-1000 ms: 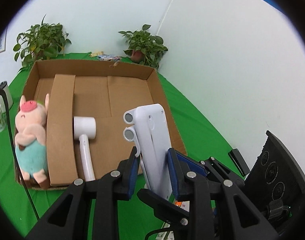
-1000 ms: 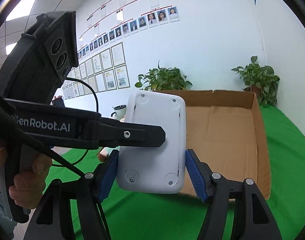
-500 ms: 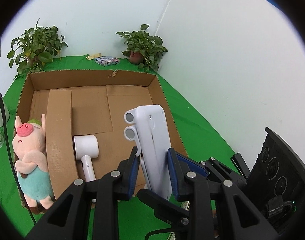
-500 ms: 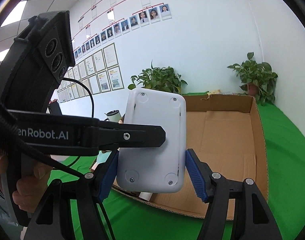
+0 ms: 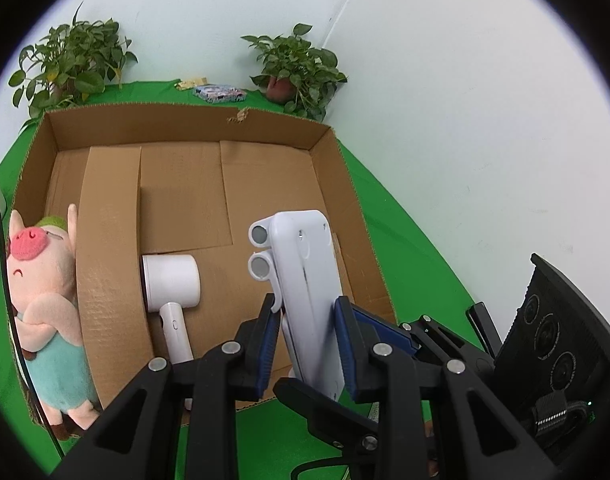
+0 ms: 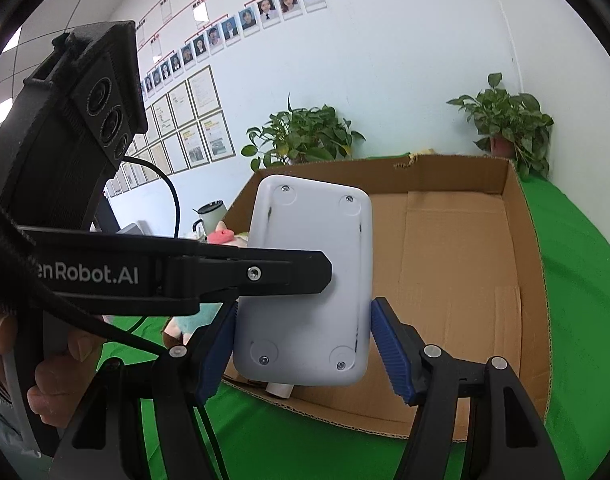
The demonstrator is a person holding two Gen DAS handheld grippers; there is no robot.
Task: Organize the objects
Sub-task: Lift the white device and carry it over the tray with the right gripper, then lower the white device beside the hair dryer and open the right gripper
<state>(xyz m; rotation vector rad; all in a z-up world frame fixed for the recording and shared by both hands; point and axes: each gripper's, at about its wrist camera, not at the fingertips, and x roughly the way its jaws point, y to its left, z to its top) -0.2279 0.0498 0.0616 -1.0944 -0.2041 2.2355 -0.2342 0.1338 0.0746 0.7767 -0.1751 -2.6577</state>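
Observation:
A flat white plastic device (image 5: 305,280) with two round ports is clamped on its faces by my left gripper (image 5: 307,336), upright above the near edge of an open cardboard box (image 5: 325,140). In the right wrist view its broad back (image 6: 309,280) fills the space between my right gripper's (image 6: 303,348) blue pads (image 6: 389,344); the right pad stands just off its edge, so I cannot tell whether they grip it. A white hair dryer (image 5: 171,284) lies in the box. A pink pig plush (image 5: 41,292) lies at the box's left edge.
A loose cardboard strip (image 5: 109,260) lies in the box left of the dryer. Potted plants (image 5: 297,68) stand behind the box on the green cloth (image 5: 405,240). A white wall is close on the right. A cable (image 5: 9,280) runs on the left.
Both grippers with the white device have moved forward and higher over the box; the box, dryer and plush sit lower and nearer in view. The grip looks unchanged.

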